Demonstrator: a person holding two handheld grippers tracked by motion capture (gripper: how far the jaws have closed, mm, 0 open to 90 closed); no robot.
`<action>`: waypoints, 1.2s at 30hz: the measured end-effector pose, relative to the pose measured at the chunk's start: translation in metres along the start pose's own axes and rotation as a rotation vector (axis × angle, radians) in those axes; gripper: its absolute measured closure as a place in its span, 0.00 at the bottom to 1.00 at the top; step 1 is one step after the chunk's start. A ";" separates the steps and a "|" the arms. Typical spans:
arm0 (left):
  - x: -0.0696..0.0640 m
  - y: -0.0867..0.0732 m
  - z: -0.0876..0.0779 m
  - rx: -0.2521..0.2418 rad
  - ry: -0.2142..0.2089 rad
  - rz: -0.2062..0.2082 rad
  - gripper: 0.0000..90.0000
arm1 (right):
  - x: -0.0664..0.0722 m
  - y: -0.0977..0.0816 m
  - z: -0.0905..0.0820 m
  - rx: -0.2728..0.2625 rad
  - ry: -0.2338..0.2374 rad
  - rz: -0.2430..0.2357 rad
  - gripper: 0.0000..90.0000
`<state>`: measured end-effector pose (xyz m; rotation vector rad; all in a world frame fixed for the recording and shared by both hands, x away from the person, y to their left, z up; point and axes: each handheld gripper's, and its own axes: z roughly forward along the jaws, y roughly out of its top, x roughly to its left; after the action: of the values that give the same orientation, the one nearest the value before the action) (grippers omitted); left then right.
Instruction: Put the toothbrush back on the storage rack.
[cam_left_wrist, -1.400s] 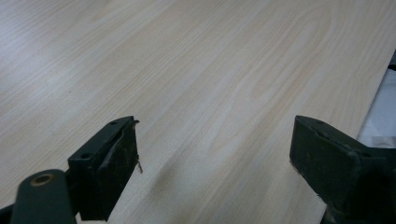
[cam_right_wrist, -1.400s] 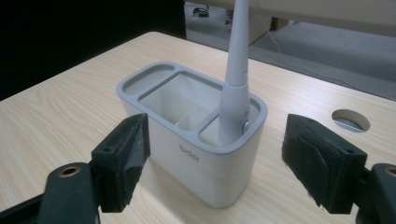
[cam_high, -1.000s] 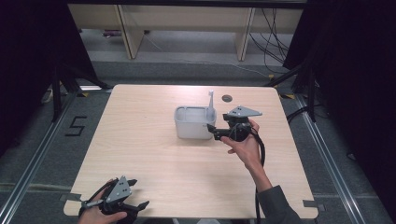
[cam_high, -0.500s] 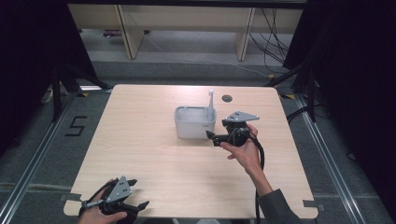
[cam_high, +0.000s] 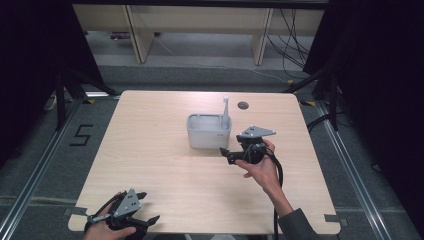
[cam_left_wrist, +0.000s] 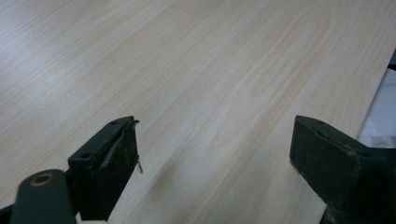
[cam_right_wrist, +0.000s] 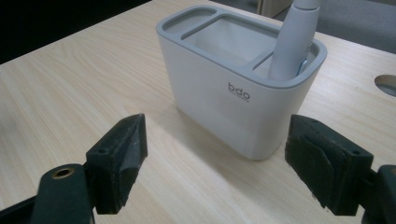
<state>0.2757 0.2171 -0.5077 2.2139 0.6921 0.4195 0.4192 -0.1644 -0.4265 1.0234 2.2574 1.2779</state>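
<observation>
This looks like a lab set up for recording handling work, not a home. A pale wood-grain bench (cam_high: 165, 150) stands alone on grey carpet, with black curtains (cam_high: 35, 65) hanging on both sides of it. Metal floor rails (cam_high: 350, 170) run along the bench's flanks, and a taped figure 5 (cam_high: 81, 135) marks the floor to its left. Beyond the bench's far edge stand plain wooden shelf frames (cam_high: 135, 35) with loose cables (cam_high: 295, 40) trailing beside them.

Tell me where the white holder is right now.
In the high view the white holder stands upright near the table's middle, just ahead and left of the open right gripper, a grey-white handle standing in its right-end slot.
</observation>
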 end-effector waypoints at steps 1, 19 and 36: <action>0.000 0.000 0.000 0.000 0.001 0.001 0.16 | 0.003 -0.001 0.001 -0.001 0.012 0.026 0.24; 0.000 0.000 0.001 -0.009 0.006 -0.005 0.16 | 0.018 -0.018 -0.007 0.031 0.034 0.002 0.22; 0.000 0.000 0.000 0.003 0.005 -0.001 0.16 | 0.028 -0.047 -0.016 0.044 0.053 0.028 0.19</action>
<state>0.2758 0.2173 -0.5080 2.2162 0.6962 0.4236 0.3709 -0.1692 -0.4569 1.0518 2.3286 1.2864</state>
